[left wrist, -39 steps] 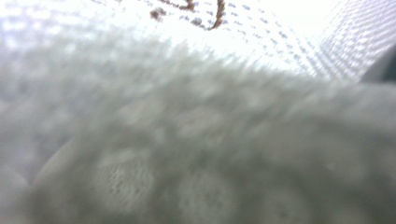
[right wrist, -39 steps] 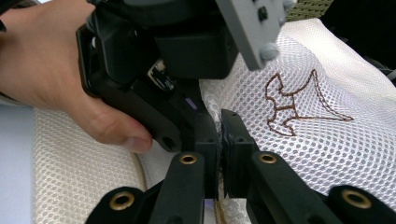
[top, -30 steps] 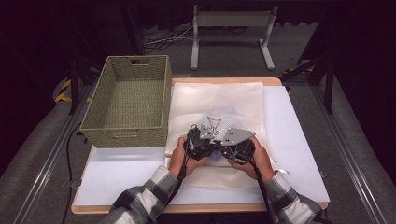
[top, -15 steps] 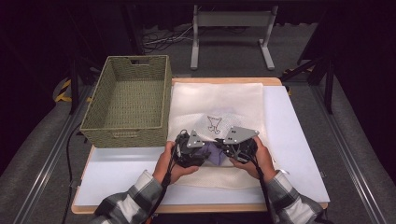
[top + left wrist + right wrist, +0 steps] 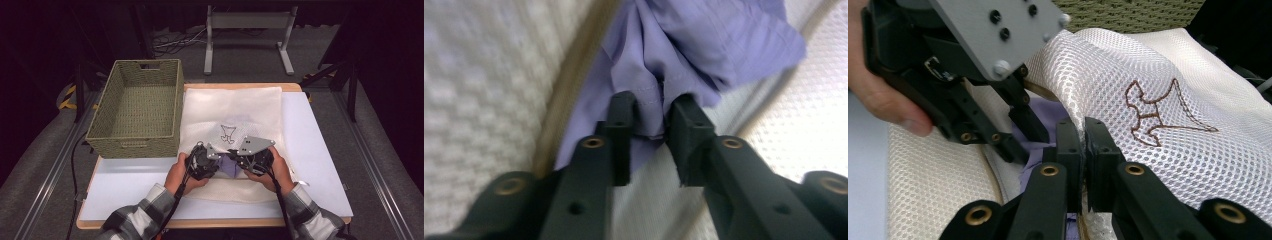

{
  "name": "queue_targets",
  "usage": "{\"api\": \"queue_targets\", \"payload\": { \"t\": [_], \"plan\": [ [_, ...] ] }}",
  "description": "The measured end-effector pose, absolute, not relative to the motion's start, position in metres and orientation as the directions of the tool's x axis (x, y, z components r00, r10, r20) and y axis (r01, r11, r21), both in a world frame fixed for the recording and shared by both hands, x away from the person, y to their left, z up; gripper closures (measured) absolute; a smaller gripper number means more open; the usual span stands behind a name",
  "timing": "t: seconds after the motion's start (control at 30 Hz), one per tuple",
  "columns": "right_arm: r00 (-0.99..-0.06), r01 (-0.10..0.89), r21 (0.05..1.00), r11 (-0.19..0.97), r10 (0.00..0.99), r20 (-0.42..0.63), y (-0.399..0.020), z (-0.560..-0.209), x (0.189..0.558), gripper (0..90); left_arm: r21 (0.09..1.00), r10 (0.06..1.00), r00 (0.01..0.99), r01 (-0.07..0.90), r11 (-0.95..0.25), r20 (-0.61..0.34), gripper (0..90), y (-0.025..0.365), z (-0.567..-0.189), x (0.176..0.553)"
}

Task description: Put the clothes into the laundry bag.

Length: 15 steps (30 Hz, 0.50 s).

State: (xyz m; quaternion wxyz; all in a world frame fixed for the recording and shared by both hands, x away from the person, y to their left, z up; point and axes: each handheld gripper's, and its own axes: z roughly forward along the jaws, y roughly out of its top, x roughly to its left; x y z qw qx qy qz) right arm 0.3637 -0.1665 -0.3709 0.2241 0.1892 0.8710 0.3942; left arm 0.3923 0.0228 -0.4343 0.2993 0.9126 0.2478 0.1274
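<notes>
No writing shows; the left tool (image 5: 653,117) pinches purple cloth (image 5: 704,45), the right tool (image 5: 1083,145) clamps the mesh bag (image 5: 1148,75).

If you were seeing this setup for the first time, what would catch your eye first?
Probably the purple cloth bunched at the opening of the white mesh laundry bag near the table's front edge, with the left gripper pinching a fold of it. Beside it, the right gripper is shut on the bag's edge. A green woven basket sits at the left.
</notes>
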Motion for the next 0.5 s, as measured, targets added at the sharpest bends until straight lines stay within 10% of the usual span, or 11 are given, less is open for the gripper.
{"api": "queue_targets", "payload": {
  "t": [0.5],
  "plan": [
    [-0.833,0.168,0.751,0.639,0.499,-0.238,-0.164,-0.378,0.366,87.4,0.669,0.615,0.788,0.442,-0.598,0.029,84.1,-0.001,-0.436,0.412]
  ]
}}
